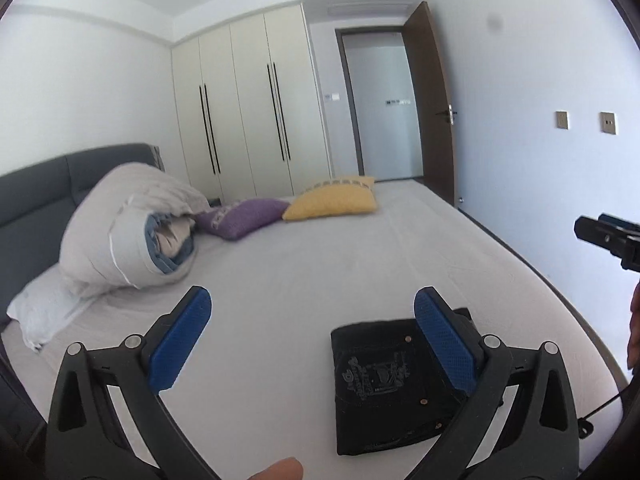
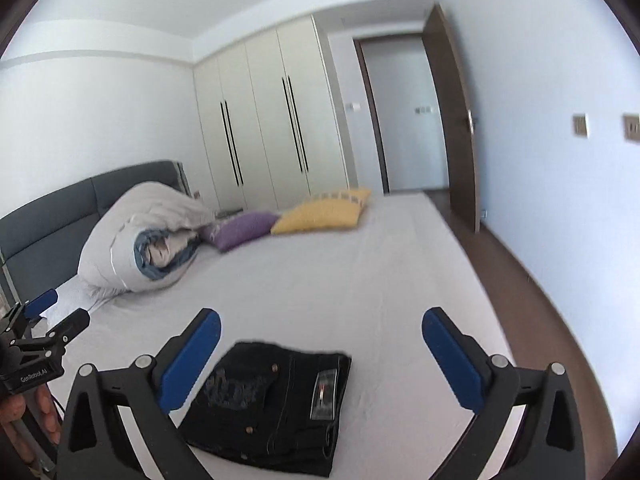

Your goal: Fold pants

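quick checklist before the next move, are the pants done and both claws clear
1. Pants folded into a compact rectangle: ok, lying flat on the bed sheet.
2. Left claw open and empty: ok, jaws wide, nothing between them.
3. Right claw open and empty: ok, jaws wide, above the pants, not gripping them.
4. No loose leg sticking out of the fold: ok from both views, though the near edge is partly hidden by the claws.
5. Rolled duvet and cushions apart from the pants: ok.
6. Fold edges neatly aligned: cannot tell.
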The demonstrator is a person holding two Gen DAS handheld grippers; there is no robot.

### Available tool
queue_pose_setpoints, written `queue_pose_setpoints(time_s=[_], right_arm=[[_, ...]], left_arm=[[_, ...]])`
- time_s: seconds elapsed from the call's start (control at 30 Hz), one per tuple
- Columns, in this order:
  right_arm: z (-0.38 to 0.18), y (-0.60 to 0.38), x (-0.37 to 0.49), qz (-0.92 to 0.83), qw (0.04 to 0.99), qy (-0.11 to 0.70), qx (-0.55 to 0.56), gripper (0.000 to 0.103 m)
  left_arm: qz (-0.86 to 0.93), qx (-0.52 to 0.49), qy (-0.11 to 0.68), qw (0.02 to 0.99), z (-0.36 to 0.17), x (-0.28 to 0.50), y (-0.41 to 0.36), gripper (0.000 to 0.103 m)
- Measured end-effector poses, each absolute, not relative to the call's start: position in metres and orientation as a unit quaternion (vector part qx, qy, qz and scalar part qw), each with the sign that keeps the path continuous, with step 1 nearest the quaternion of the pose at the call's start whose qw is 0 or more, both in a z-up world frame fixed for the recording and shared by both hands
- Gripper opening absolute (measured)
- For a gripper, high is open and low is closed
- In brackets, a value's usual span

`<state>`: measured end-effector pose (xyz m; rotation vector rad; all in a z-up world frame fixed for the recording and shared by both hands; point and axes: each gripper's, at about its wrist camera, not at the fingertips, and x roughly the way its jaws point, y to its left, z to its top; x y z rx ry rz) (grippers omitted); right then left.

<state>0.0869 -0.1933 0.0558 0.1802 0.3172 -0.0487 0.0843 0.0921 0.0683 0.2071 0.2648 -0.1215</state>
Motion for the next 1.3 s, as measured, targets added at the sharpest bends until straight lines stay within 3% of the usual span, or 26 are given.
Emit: queue_pose_setpoints(time_s=[0.07,0.3,0.47,0.63,0.87,1.3], right_arm=[[0.086,-0.185,0.069,-0.032,0.991,0.112,0.061,0.103],[0.143,-0.168,0.014,-0.048,0.997,0.058,0.025,0.103],[0.130,-0.161,0.014,-0.061,0.988,0.142,0.025,0.103],[0.080,-0.167,0.023,-0.058,0.962,0.249,0.091,0.103],[0.033,-0.154,0.032,-0.056,0.930,0.339,0.127,0.103],[0.023,-0.138,0.042,-0.048,0.923,0.366,0.107,0.103]], left_arm=[[-0.042,0.094,0.097,0.990,0.092,0.060,0.085,0.103],[-0.041,0.112,0.103,0.987,0.135,0.013,0.089,0.103],[-0.032,0.067,0.218,0.973,0.117,0.024,0.096,0.103],[-0.036,0.017,0.313,0.949,0.074,0.034,0.097,0.103],[-0.027,0.021,0.353,0.935,0.037,0.048,0.099,0.103],[-0.023,0.009,0.388,0.922,0.007,0.062,0.107,0.103]])
